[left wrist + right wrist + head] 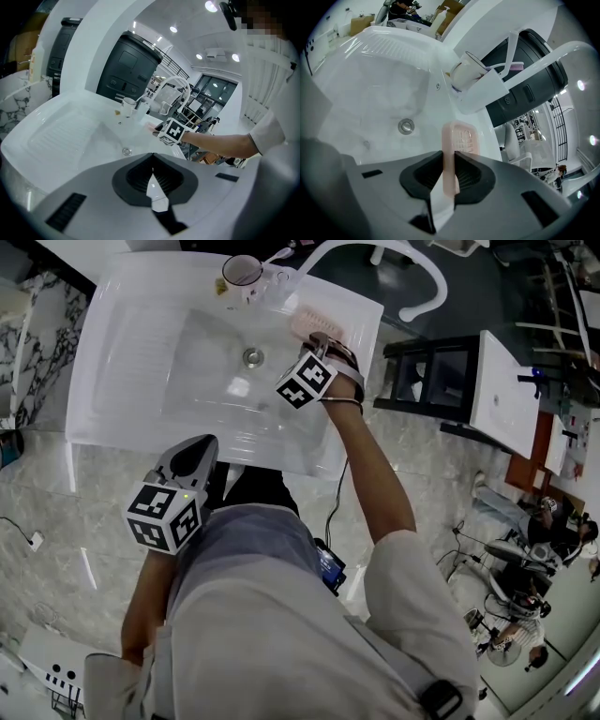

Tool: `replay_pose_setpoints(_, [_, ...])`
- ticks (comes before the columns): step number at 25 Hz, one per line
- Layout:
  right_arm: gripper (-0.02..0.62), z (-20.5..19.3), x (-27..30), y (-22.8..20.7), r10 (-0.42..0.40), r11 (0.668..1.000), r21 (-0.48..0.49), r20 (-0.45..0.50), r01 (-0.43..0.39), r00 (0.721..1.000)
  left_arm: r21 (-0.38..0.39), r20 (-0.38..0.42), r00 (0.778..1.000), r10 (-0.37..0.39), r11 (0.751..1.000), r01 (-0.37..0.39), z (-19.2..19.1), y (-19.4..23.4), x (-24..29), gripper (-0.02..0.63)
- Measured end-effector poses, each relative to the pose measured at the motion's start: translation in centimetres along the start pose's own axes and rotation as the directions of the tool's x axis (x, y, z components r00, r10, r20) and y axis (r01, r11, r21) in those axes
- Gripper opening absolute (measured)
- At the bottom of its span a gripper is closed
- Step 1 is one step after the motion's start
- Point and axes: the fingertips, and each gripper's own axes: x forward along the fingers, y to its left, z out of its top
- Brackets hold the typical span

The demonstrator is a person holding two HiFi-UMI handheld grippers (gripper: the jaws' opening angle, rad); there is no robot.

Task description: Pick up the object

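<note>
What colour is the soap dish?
Soap dish is pale pink; clearest in right gripper view.

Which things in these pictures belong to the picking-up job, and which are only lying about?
Job in hand:
- pink soap dish
- right gripper, closed on the dish's rim

Lying about:
- cup
- toothbrush
- sink and its drain
- left gripper, shut, empty

Head view: overhead, steeply down on the sink (122, 381), with left tongs (206, 443) and right tongs (321, 337) both in frame. Left gripper view: held back at the sink's near edge, looking low across the basin to the far rim. Right gripper view: close in at the right rim, angled down, soap dish (461, 136) right at the lens. All three share drain (252, 357) and cup (242, 273). Left gripper view also catches the right tongs' marker cube (173, 132).
</note>
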Motion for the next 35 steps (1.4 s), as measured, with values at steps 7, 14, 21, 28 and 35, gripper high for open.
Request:
replay_pose_setpoints(7, [0.08,-0.1,-0.3,0.7,0.016,1.0,-0.002,-0.001,-0.016,1.0,0.005,0.006,1.0,-0.006,1.0,0.006,0.0,0.0,-0.2,0.002])
replay_pose_setpoints(14, [0.08,-0.2,-1.0,1.0,0.022,1.0,-0.002,-0.007,-0.022,1.0,0.012,0.012,1.0,-0.015,1.0,0.015,0.1,-0.3,-0.4,0.002])
replay_pose_setpoints(21, [0.08,-0.6,-1.8,1.4,0.037,0.999,0.027,-0.009,-0.037,0.999,0.015,0.016,1.0,-0.019,1.0,0.019,0.0,-0.4,-0.6,0.0])
replay_pose_setpoints(28, [0.08,-1.0,-2.6,1.9,0.048,0.997,0.059,-0.009,-0.048,0.999,0.026,0.018,0.999,-0.03,0.999,0.03,0.0,-0.6,-0.7,0.002])
replay_pose_setpoints(35, [0.08,-1.2,-3.5,2.5,0.063,0.993,0.096,-0.002,-0.062,0.998,0.045,0.019,0.999,-0.038,0.998,0.037,0.1,-0.6,-1.1,0.0])
